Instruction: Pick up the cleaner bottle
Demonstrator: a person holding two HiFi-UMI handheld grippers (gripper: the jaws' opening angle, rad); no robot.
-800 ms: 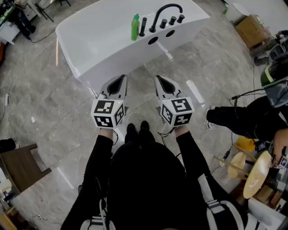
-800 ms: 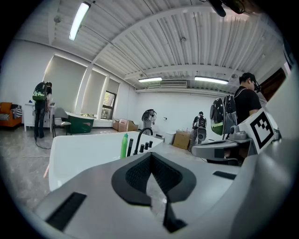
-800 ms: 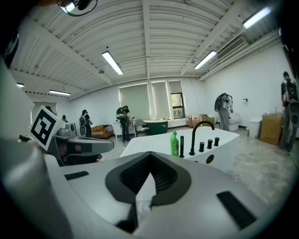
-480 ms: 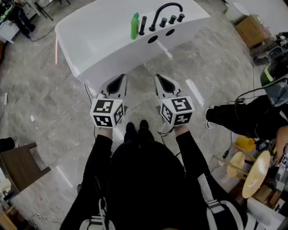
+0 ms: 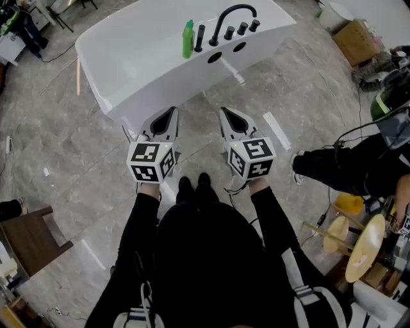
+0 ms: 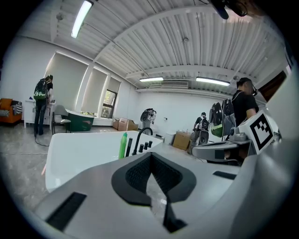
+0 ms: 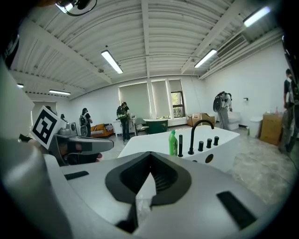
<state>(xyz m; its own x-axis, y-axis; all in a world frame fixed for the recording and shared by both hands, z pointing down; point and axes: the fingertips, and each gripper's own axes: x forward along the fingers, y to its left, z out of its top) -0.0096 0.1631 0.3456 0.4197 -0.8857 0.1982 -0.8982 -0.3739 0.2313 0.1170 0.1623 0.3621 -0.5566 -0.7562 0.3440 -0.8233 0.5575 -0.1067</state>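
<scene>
Grey tiled floor (image 5: 51, 128), white bathtub (image 5: 141, 57) ahead. Cleaner bottle (image 5: 188, 40) upright on the tub's rim, just beside the black faucet (image 5: 232, 16), untouched. Left claw (image 5: 170, 113) and right claw (image 5: 225, 113) both closed on nothing, side by side, well short of the tub. Seemingly nothing done yet: approach, opening, grasp and lift all left.

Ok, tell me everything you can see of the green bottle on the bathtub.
The green bottle is slim and plastic-looking, narrowing to a neck with a green cap. It stands upright on the flat ledge of the white bathtub, close beside a black handle and near the curved black faucet. Only the ledge touches it.
</scene>
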